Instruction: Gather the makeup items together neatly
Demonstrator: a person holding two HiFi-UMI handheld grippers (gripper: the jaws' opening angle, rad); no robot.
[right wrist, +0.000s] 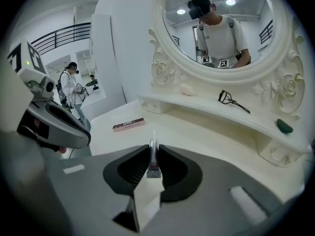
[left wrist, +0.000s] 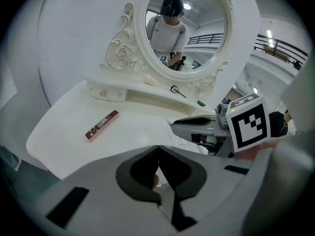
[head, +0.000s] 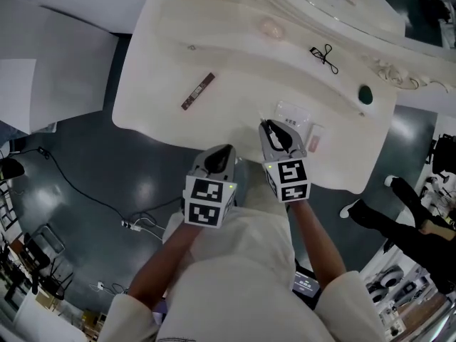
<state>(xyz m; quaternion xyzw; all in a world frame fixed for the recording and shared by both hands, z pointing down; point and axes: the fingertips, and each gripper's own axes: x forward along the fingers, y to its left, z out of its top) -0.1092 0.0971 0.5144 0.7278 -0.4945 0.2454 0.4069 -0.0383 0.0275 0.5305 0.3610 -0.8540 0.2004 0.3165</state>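
My right gripper [right wrist: 153, 152] is shut on a thin clear tube with a dark label [right wrist: 154, 168], held upright between its pads above the white vanity table [head: 164, 63]. In the head view the right gripper [head: 271, 128] hovers over the table's front edge, beside a clear packet [head: 296, 117] and a small pink item [head: 315, 144]. My left gripper [left wrist: 158, 152] is shut with nothing in it, and sits off the front edge [head: 225, 152]. A maroon makeup stick [head: 197, 91] lies at the left of the table. On the raised shelf are an eyelash curler [head: 324, 55], a pale puff [head: 271, 28] and a green item [head: 365, 94].
An ornate oval mirror [right wrist: 216, 28] rises behind the shelf. A black cable [head: 78, 191] runs over the dark floor left of the table. A person in black [head: 406, 219] is at the right edge, and shelving with goods [head: 28, 262] stands at lower left.
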